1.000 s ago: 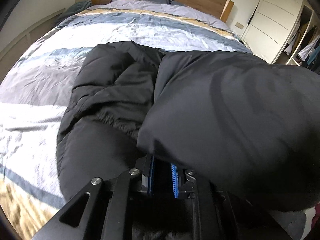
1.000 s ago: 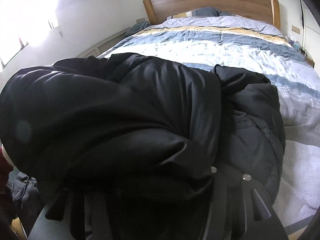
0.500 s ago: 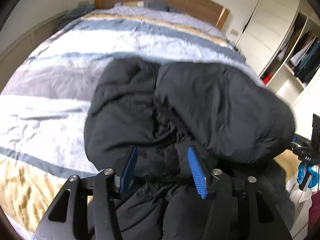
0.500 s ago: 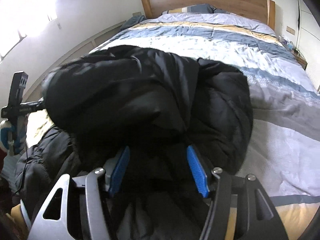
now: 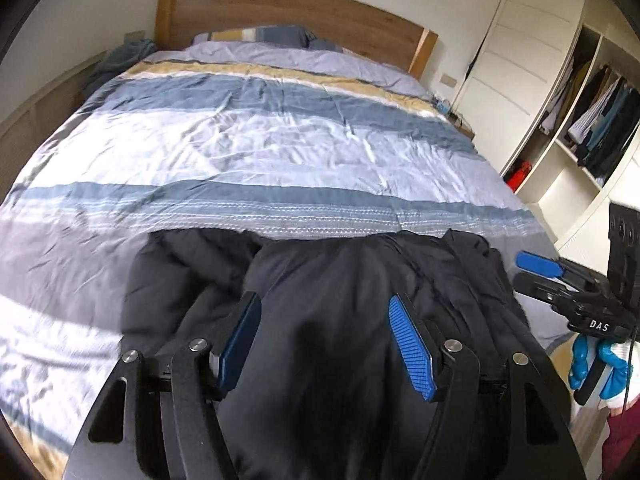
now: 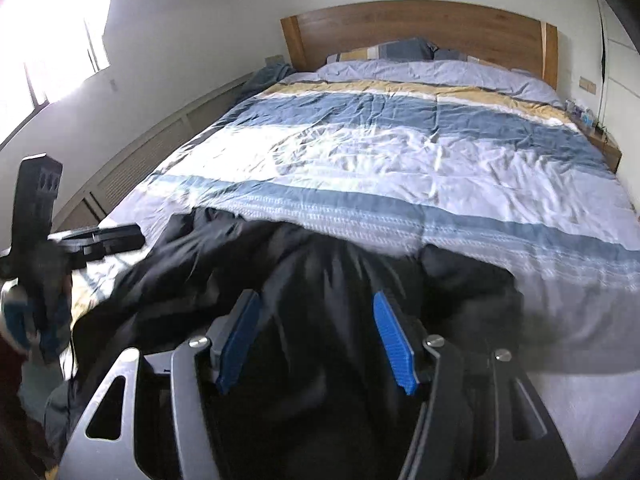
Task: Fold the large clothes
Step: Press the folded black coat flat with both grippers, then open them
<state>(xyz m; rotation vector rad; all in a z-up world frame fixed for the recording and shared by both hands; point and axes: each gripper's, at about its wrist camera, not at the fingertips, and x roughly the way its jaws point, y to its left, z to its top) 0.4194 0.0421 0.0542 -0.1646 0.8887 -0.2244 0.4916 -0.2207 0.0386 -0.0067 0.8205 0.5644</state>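
A black puffy jacket (image 5: 328,288) lies bunched at the foot of the striped bed (image 5: 260,152); it also shows in the right wrist view (image 6: 328,280). My left gripper (image 5: 326,344) is open above the jacket, its blue pads apart with nothing between them. My right gripper (image 6: 316,344) is open too, over the jacket's near part. The right gripper shows at the right edge of the left wrist view (image 5: 560,280). The left gripper shows at the left of the right wrist view (image 6: 100,240).
A wooden headboard (image 5: 288,12) and pillows (image 5: 260,36) are at the far end. A white wardrobe with hanging clothes (image 5: 592,120) stands to the right. A low wall panel (image 6: 160,148) and a bright window (image 6: 52,52) are on the left.
Both grippers opened and let go of the jacket, then drew back and up. The jacket dropped and now lies lower at the foot of the bed.
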